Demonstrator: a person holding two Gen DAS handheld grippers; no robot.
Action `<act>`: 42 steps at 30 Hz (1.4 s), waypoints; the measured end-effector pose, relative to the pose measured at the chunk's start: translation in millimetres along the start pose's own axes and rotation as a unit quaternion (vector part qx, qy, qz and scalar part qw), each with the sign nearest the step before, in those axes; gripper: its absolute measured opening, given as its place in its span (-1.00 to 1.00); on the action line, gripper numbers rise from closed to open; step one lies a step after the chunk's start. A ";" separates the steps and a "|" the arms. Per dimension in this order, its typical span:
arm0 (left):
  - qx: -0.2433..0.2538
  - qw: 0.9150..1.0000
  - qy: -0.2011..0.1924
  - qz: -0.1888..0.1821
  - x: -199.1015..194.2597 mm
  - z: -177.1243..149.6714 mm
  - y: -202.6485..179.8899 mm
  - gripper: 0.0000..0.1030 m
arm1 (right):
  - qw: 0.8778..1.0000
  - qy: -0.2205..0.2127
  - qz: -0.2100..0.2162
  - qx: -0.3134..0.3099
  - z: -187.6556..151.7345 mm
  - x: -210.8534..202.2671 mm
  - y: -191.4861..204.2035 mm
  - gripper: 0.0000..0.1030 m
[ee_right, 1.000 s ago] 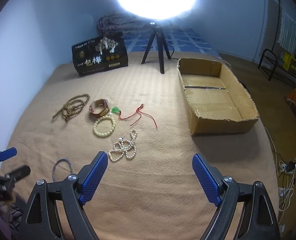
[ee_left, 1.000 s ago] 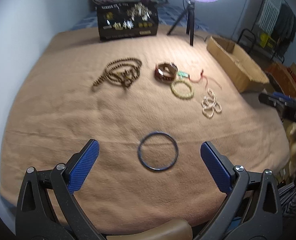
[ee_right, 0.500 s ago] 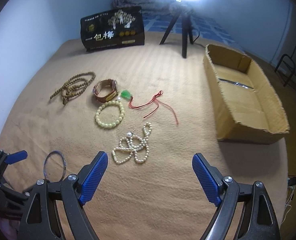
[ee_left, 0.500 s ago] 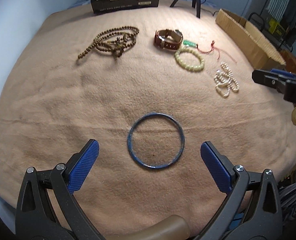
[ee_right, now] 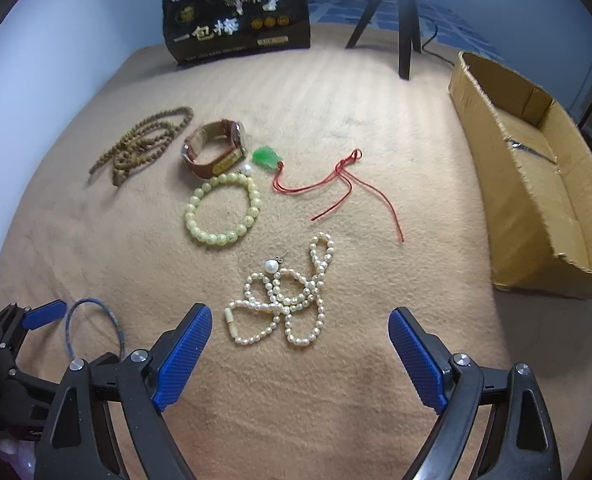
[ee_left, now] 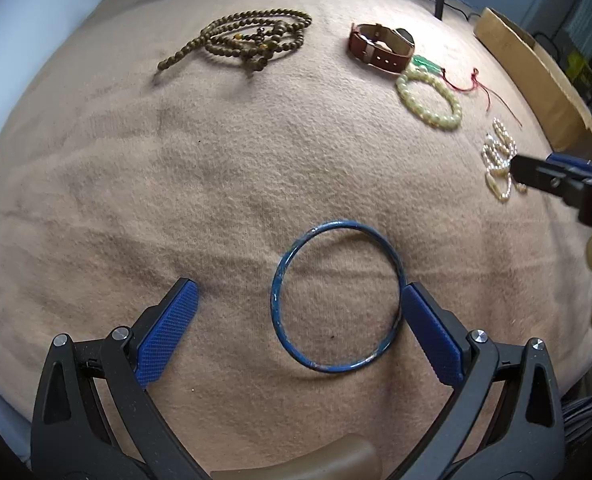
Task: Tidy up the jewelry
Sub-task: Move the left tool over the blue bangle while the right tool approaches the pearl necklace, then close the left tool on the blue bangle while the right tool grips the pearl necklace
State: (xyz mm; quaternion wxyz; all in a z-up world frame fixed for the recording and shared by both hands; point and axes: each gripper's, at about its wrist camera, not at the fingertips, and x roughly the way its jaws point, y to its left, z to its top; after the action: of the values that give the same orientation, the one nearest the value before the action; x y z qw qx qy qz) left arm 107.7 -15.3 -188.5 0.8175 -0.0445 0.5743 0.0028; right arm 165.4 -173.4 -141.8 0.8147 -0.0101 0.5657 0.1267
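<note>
While both grippers hover wide open, the left gripper [ee_left: 296, 312] straddles the thin blue bangle [ee_left: 336, 296] and the right gripper [ee_right: 300, 344] nears the tangled pearl necklace [ee_right: 284, 296]; beyond, the brown cardboard box [ee_right: 536, 184] looks empty, so sorting seems barely begun.
</note>
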 end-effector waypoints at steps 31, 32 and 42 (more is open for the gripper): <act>0.004 1.000 -0.025 0.014 -2.4 4.5 -4.2 0.42 | 1.000 0.015 -0.014 -0.019 9.2 23.9 1.2 0.33; 0.002 1.000 -0.025 0.012 -2.3 5.6 -3.4 0.42 | 1.000 0.014 -0.014 -0.019 9.4 23.4 0.0 0.27; 0.004 1.000 -0.023 0.004 -6.3 -0.7 2.4 0.41 | 1.000 0.010 0.011 -0.006 10.0 12.6 -13.6 -0.84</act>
State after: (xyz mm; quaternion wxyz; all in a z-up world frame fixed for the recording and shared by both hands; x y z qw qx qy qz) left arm 104.8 -12.6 -182.9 0.8306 -0.0388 0.5554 0.0046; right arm 181.7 -182.5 -151.6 0.8076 -0.0101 0.5729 0.1394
